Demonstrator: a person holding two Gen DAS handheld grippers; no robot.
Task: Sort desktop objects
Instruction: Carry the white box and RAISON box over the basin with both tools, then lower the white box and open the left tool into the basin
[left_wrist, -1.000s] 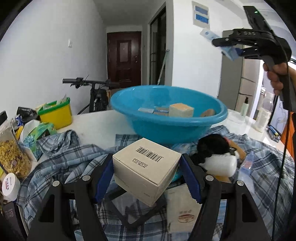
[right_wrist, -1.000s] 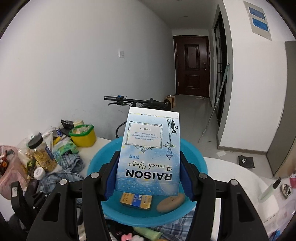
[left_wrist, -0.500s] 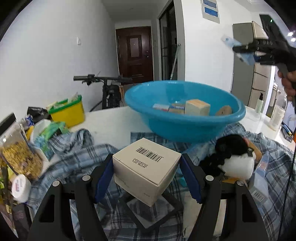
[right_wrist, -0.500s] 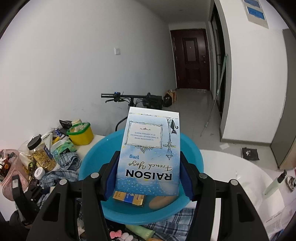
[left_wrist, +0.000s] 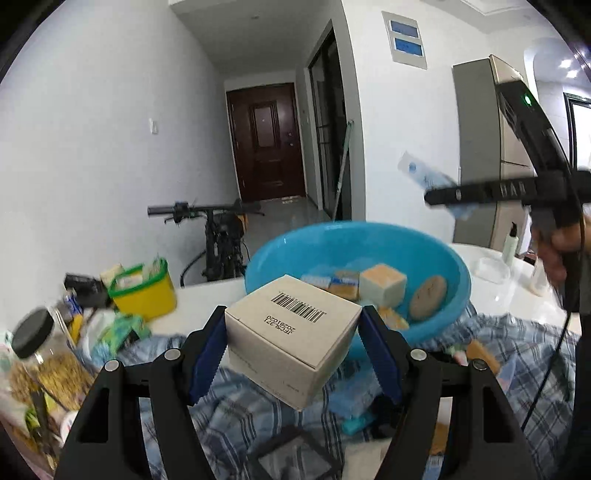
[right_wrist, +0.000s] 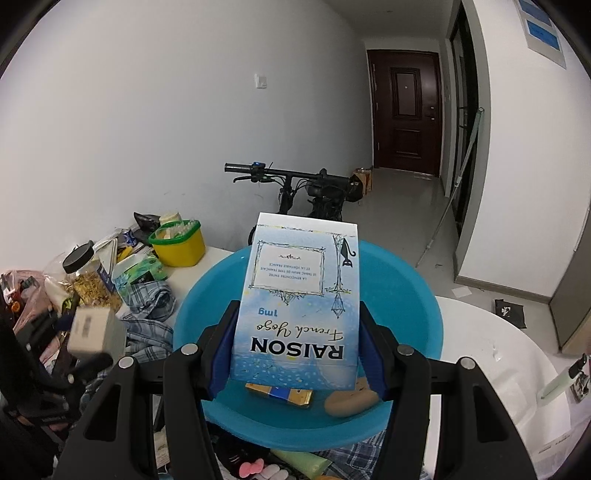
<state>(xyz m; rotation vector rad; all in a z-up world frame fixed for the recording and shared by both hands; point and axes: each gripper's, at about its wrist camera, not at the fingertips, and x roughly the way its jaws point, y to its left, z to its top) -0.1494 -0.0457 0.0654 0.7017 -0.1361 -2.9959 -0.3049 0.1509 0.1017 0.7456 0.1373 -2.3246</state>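
- The left gripper (left_wrist: 291, 354) clamps a beige barcoded carton (left_wrist: 291, 332) between its blue pads, held in the air just before the blue basin (left_wrist: 458, 280)
- The right gripper (right_wrist: 295, 354) grips a pale blue RAISON box (right_wrist: 299, 302), raised over the basin's middle
- In the basin lie a tan cube (left_wrist: 382, 284); a round brown piece (left_wrist: 428, 297); small flat packets
- The basin sits on a white table (right_wrist: 491, 354), partly on plaid cloth (left_wrist: 236, 410); a yellow tub (left_wrist: 144, 291) stands at the left

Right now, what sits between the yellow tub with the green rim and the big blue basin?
In the right wrist view, only bare white tabletop separates the yellow tub with the green rim from the big blue basin.
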